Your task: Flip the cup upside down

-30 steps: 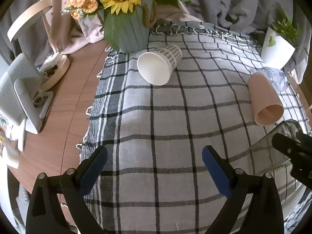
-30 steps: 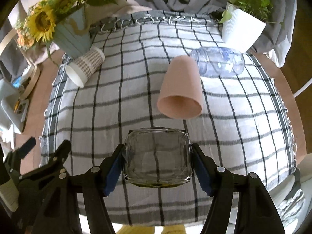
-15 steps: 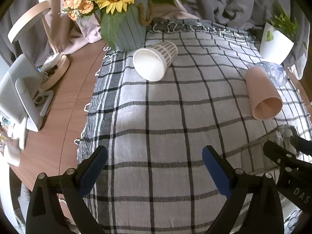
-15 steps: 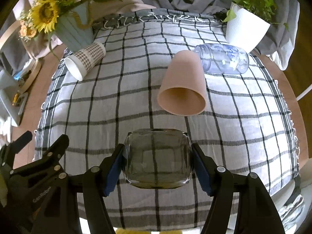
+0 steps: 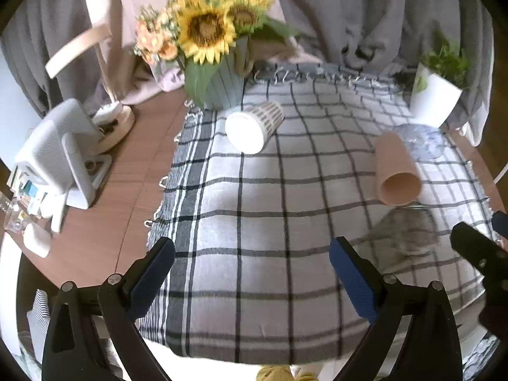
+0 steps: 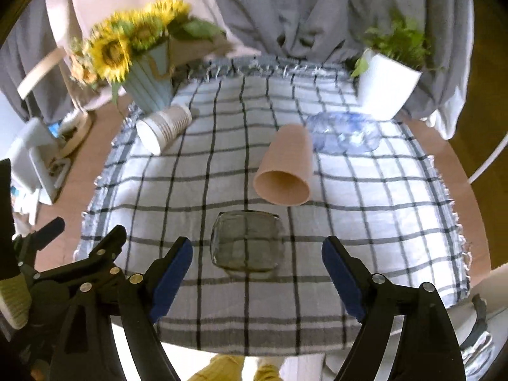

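A clear square glass cup (image 6: pixel 247 244) stands on the checked cloth (image 6: pixel 190 190), free of my right gripper (image 6: pixel 255 273), which is open and pulled back from it. The glass also shows in the left wrist view (image 5: pixel 406 235) at the right. My left gripper (image 5: pixel 252 270) is open and empty over the cloth's near edge. A pink cup (image 6: pixel 284 171) lies on its side just behind the glass, mouth toward me. A patterned paper cup (image 6: pixel 163 127) lies on its side at the far left.
A clear plastic bottle (image 6: pixel 344 136) lies behind the pink cup. A sunflower vase (image 6: pixel 146 82) stands back left and a white plant pot (image 6: pixel 387 89) back right. A fan and lamp base (image 5: pixel 63 158) sit on the wooden table at the left.
My right gripper has opened and let go of the glass cup, which now stands on the cloth. Both grippers have drawn back and up from the table.
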Available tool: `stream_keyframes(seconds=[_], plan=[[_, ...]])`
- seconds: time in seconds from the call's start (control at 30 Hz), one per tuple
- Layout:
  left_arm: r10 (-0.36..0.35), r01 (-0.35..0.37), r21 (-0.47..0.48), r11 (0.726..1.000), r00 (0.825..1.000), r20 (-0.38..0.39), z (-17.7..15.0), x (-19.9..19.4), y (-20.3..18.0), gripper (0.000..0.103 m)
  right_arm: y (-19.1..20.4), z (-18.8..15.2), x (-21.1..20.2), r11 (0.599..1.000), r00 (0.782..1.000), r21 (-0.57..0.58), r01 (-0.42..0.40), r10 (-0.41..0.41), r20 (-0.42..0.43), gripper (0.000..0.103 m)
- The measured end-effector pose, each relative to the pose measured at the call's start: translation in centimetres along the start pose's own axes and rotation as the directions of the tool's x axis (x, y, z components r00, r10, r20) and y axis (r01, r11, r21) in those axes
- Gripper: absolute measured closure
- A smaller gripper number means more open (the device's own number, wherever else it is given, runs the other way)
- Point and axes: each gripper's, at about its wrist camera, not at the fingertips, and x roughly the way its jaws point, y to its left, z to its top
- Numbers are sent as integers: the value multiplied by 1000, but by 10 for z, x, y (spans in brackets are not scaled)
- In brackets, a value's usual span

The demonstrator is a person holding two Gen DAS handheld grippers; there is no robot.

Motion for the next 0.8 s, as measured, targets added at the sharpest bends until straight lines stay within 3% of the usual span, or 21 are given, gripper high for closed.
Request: stream_keyframes(seconds=[0.27, 0.8], plan=[[-1, 3, -17, 1000, 996, 94, -20, -69, -19, 1, -32, -22, -79, 999, 987, 42, -6, -1, 158, 13], [-19, 24, -23, 999, 977, 214, -56, -158, -47, 1, -68, -67, -152, 996, 964, 65, -69, 50, 262, 11]])
